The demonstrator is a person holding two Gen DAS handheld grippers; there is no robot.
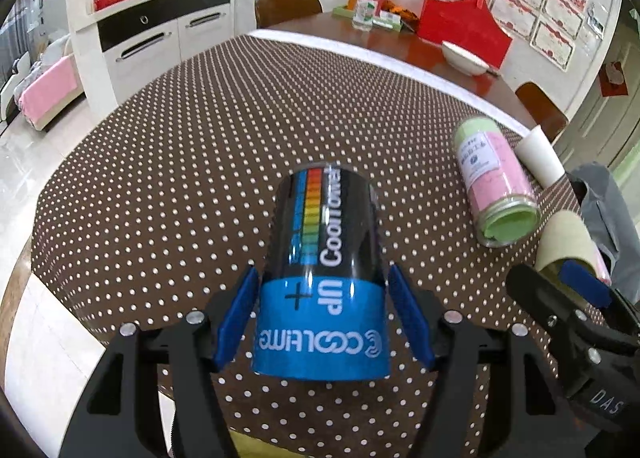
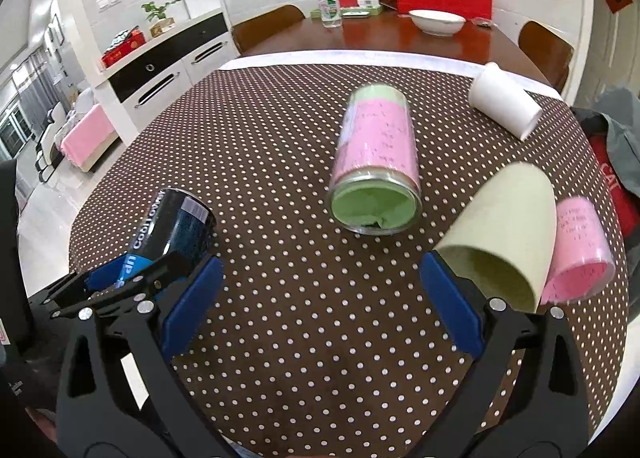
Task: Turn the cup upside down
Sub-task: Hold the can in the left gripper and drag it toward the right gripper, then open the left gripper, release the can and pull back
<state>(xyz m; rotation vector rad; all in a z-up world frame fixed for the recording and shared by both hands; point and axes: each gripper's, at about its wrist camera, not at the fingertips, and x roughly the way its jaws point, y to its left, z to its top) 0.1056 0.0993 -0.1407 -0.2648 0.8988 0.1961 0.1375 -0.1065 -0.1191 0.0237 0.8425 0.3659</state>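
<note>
A black and blue cup (image 1: 326, 274) printed "Cool Tower" stands upside down on the dotted tablecloth (image 1: 200, 161), its lettering inverted. My left gripper (image 1: 324, 314) straddles its blue band, with small gaps between the blue pads (image 1: 236, 314) and the cup. The cup also shows in the right wrist view (image 2: 172, 234) at the left, behind the left gripper (image 2: 120, 286). My right gripper (image 2: 320, 298) is open and empty over the cloth; it also shows in the left wrist view (image 1: 576, 290).
A glass jar with green and pink paper (image 2: 376, 173) lies on its side mid-table. A beige cup (image 2: 504, 234), a pink cup (image 2: 580, 250) and a white cup (image 2: 504, 105) lie at the right. A white bowl (image 2: 436, 21) sits on the far wooden table.
</note>
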